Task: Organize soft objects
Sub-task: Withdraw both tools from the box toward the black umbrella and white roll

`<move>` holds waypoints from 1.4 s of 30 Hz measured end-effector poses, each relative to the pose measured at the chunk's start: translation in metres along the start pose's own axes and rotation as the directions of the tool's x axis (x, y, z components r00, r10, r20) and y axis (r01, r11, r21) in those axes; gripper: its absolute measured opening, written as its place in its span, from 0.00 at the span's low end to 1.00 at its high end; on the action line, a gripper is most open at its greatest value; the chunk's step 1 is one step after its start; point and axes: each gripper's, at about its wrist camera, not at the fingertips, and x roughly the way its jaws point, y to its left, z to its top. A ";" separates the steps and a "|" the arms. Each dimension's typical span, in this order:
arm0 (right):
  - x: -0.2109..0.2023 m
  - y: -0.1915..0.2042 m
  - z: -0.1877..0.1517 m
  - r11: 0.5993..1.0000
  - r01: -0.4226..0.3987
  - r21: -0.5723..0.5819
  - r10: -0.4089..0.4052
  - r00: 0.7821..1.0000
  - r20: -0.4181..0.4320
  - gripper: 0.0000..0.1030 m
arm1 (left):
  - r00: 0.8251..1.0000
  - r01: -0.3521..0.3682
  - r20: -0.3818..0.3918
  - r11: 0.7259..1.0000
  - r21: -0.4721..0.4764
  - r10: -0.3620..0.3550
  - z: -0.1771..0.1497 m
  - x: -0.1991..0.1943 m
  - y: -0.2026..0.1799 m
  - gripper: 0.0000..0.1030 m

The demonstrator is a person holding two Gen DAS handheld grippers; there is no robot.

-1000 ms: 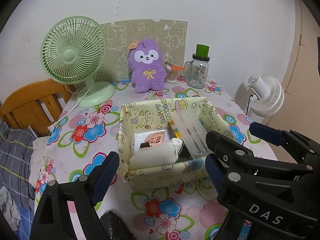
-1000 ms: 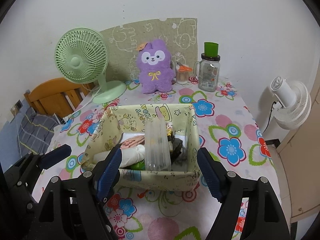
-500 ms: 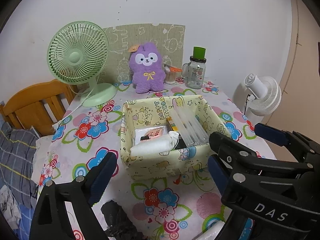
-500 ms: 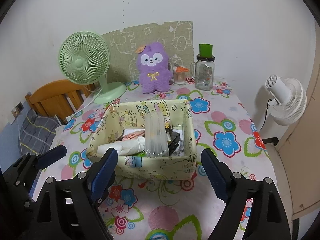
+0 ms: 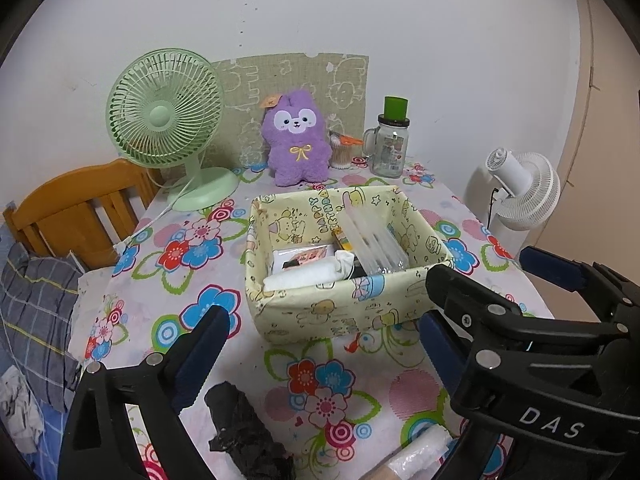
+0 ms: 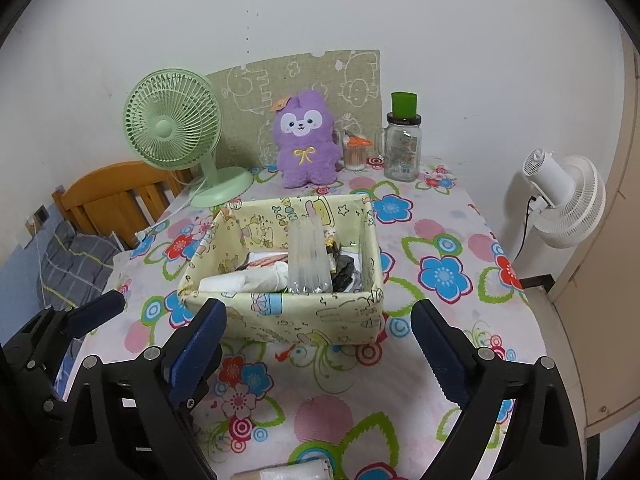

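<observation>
A pale yellow cartoon-print fabric box [image 5: 320, 312] [image 6: 304, 320] sits mid-table. It holds a white rolled cloth [image 5: 300, 278] [image 6: 240, 280], a clear plastic sleeve [image 5: 372, 240] [image 6: 308, 256], a printed packet and dark items. A purple plush bunny [image 5: 297, 138] [image 6: 307, 140] stands at the back. A crumpled black soft item [image 5: 244, 428] lies on the near table by my left gripper [image 5: 320, 344], which is open and empty. My right gripper [image 6: 316, 336] is open and empty in front of the box. A white wrapped roll [image 5: 420, 452] [image 6: 280, 472] lies at the near edge.
A green desk fan [image 5: 168, 120] [image 6: 176, 132] stands back left. A glass jar with green lid [image 5: 390, 140] [image 6: 402, 144] and a small cup [image 6: 355, 152] stand back right. A white floor fan [image 6: 564, 196] is right of the table. A wooden chair [image 5: 80, 208] is left.
Both grippers have pulled back and up from the box, which now looks smaller and farther away. The black item and the white roll have come into view near the front edge.
</observation>
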 end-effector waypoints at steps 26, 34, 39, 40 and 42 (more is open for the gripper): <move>-0.017 0.010 -0.049 1.000 0.016 -0.016 -0.016 1.000 -0.002 0.94 | 1.000 -0.007 -0.005 1.000 -0.014 0.007 -0.052 -0.017 0.014 0.97; -0.008 0.013 -0.067 1.000 0.019 -0.020 -0.020 0.999 -0.031 0.94 | 0.999 -0.015 -0.041 1.000 -0.023 0.014 -0.070 -0.011 0.021 0.97; -0.001 0.013 -0.078 1.000 0.009 -0.010 -0.010 0.999 -0.052 0.94 | 0.998 -0.036 -0.057 0.999 -0.011 0.035 -0.081 -0.007 0.022 0.97; 0.001 0.013 -0.080 1.000 0.008 -0.007 -0.008 0.998 -0.056 0.94 | 0.998 -0.039 -0.057 0.999 -0.008 0.039 -0.082 -0.007 0.023 0.97; 0.004 0.013 -0.084 1.000 0.006 -0.004 -0.006 0.998 -0.063 0.94 | 0.997 -0.048 -0.061 0.999 -0.008 0.048 -0.087 -0.004 0.026 0.97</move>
